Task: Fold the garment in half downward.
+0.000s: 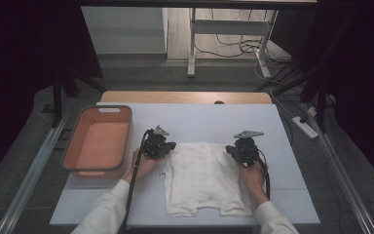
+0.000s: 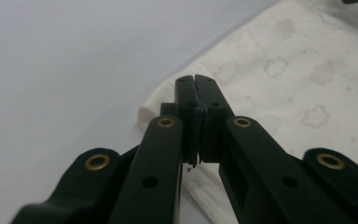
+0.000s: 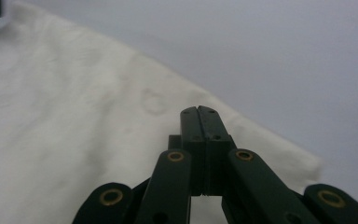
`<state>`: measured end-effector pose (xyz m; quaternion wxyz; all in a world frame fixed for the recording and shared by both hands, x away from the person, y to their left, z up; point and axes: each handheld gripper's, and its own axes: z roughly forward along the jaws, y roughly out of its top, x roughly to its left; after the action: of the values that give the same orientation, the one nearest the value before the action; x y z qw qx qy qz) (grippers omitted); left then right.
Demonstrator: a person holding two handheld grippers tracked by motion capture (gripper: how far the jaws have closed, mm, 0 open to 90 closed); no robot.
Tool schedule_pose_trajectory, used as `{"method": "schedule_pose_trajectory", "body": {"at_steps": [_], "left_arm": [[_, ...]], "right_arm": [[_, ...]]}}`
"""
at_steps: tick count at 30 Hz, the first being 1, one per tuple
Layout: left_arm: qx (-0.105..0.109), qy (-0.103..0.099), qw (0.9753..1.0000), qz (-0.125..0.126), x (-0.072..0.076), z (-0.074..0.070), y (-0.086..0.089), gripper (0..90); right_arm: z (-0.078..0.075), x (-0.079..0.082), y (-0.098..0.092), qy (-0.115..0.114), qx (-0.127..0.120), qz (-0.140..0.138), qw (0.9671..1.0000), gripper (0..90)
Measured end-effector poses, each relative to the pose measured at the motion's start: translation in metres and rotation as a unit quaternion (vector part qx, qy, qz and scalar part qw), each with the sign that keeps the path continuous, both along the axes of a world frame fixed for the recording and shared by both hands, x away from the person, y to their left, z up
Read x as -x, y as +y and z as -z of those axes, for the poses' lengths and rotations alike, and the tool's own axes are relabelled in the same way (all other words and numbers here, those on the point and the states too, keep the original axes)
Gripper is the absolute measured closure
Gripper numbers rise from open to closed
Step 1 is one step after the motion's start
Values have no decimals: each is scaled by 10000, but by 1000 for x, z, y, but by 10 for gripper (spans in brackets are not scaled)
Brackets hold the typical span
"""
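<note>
**Both grippers at the far corners of the white garment**

Here we are over the table [image 1: 282,195], its surface covered in pale grey, and a white garment [image 1: 202,178] lies spread flat near the person's edge, a little right of centre. It carries a faint flower-like print, easy to pick out in the left gripper view [image 2: 307,88].

The left gripper [image 1: 168,146] sits at the garment's far left corner, with the left hand [image 1: 145,165] wrapped behind it. Look along its jaws in the left gripper view: they are pressed together all the way, no gap between the tips, right over the edge of the cloth [image 2: 177,112]. Whether any fabric is pinched between them, I cannot tell.

Over to the right gripper [image 1: 231,150], parked at the far right corner, right hand [image 1: 252,176] behind it. Same story in the right gripper view: jaws closed tight above the garment [image 3: 74,130], near its edge where the cloth meets the bare table [image 3: 284,60]. Again, a grip on the fabric cannot be made out.

Off to the left, well apart from the garment, stands an orange basket [image 1: 73,146] with a grey rim, just beside the left hand.
</note>
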<state>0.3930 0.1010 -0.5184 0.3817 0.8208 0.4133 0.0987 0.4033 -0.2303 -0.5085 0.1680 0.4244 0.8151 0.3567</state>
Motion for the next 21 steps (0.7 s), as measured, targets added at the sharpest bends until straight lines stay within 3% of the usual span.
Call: {"method": "schedule_pose_trajectory", "body": {"at_steps": [7,8,10,16,18,21], "left_arm": [[98,8,10000,-16,5,-3,3,872],[114,11,9999,-15,6,-4,3,867],[166,18,9999,-10,8,-5,5,837],[141,-46,9999,-40,10,-8,3,484],[102,-27,9999,-37,10,-8,2,403],[94,-28,9999,-50,10,-8,1,351]], "right_arm": [[9,-12,-18,175,193,297,9992,900],[10,-13,-21,181,67,319,9993,900],[9,-14,-26,175,90,403,9990,900],[9,-14,-30,112,222,463,9986,900],[9,-14,-34,137,200,527,9983,900],[9,-15,-38,144,147,563,9982,900]]}}
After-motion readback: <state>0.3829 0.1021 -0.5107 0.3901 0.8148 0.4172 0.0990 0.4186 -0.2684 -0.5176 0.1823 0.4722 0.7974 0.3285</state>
